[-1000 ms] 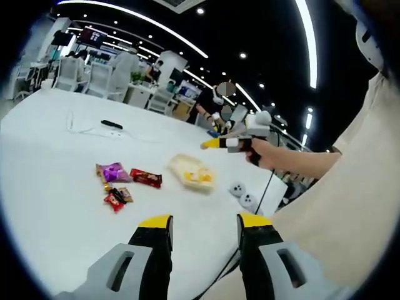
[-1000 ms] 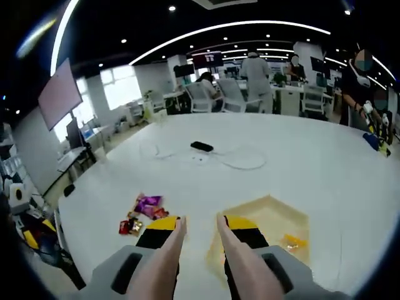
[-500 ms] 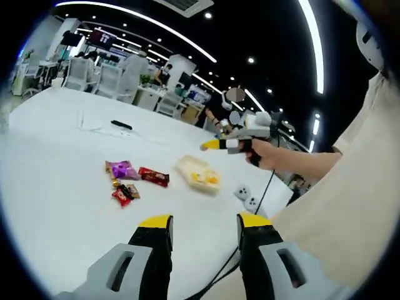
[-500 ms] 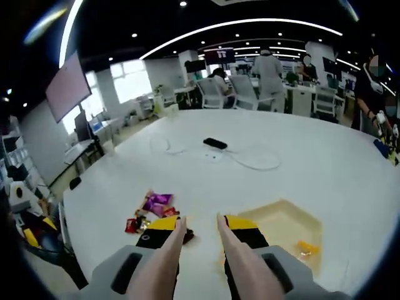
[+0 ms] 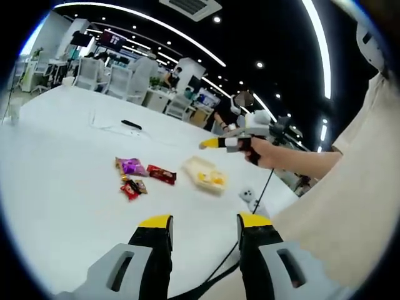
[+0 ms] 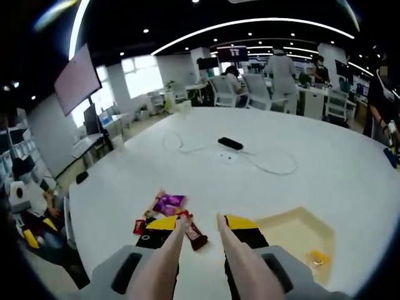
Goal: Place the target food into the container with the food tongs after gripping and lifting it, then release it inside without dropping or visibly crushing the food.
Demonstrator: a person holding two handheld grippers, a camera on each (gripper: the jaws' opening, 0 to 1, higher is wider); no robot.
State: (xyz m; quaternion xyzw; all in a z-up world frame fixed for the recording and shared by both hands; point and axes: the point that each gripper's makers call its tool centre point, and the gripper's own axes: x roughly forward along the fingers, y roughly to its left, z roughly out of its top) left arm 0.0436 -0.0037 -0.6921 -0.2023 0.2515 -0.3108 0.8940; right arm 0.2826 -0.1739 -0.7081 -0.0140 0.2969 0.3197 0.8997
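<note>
Currently your left gripper (image 5: 203,226) is held above the white table (image 5: 56,162) with its jaws spread apart and nothing between them. Your right gripper (image 6: 199,226) grips a pair of food tongs (image 6: 206,262), whose two pale arms run forward between its yellow-tipped jaws; the tong ends stand slightly apart and carry nothing. In the left gripper view, your right gripper (image 5: 215,143) is raised above the far side of the table, held in your hand (image 5: 265,153).

The snack packets lie in a small cluster on the table: a purple packet (image 6: 167,203), a red packet (image 6: 195,234) just beside it, and smaller red pieces (image 5: 132,187) nearby. The tong ends hover near the red packet. The container (image 6: 300,234), a shallow pale-yellow tray, sits to the right of the cluster and holds a small orange item (image 6: 319,256). A black device (image 6: 230,143) and a white cable (image 6: 269,165) lie farther back.
</note>
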